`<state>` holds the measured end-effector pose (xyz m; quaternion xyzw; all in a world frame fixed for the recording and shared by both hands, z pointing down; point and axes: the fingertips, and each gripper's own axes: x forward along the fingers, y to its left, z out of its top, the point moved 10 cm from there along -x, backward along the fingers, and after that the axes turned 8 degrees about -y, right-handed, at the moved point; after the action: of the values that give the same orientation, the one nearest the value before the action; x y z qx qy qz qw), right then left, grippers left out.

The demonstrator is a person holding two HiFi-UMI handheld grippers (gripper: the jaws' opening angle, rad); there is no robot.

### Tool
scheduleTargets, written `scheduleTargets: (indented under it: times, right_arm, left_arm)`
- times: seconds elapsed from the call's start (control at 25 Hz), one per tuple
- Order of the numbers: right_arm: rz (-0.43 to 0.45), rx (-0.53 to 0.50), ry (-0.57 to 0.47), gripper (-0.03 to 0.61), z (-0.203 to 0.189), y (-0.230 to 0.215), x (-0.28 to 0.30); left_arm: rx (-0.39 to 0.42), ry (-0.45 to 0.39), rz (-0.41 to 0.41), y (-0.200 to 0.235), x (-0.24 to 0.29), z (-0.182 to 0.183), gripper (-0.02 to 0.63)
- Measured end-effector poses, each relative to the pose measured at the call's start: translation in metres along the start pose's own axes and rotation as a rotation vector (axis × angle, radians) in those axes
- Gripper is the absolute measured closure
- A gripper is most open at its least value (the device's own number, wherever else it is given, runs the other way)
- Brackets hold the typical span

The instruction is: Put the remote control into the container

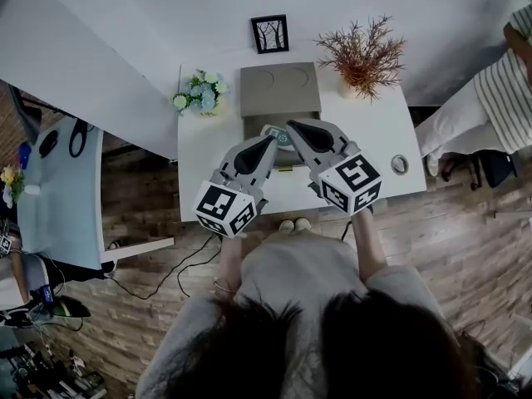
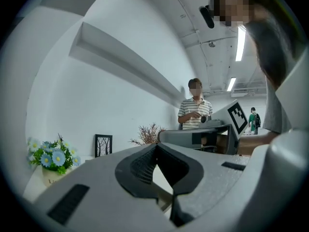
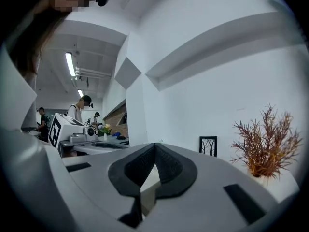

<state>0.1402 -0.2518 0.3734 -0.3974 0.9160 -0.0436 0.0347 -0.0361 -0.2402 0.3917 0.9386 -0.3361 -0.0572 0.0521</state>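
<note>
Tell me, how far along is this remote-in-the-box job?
The grey container stands open. Nothing is in hand: the left hand-held gripper and right hand-held gripper are both shut and empty. The remote control lies beneath their tips, seemingly inside the container, though partly hidden; if so, little remains.

Blue flowers point(image 1: 199, 92), framed picture point(image 1: 270, 33) and dried plant point(image 1: 362, 55) stand on the white table point(image 1: 378, 144).

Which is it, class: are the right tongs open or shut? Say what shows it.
Shut. In the right gripper view the right tongs touch at their tips, with nothing held between them.
</note>
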Motion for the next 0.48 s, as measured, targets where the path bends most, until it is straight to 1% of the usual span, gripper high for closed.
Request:
scheduleTargets:
  times: [0.32, 0.48]
  right_arm:
    - [0.000, -0.058, -0.084, 0.580, 0.024, 0.001, -0.006]
    - [0.006, -0.087, -0.126, 0.581, 0.035, 0.003, -0.008]
  left_arm:
    - [0.080, -0.076, -0.021, -0.009, 0.005, 0.031, 0.611]
    - [0.115, -0.082, -0.030, -0.013, 0.006, 0.038, 0.611]
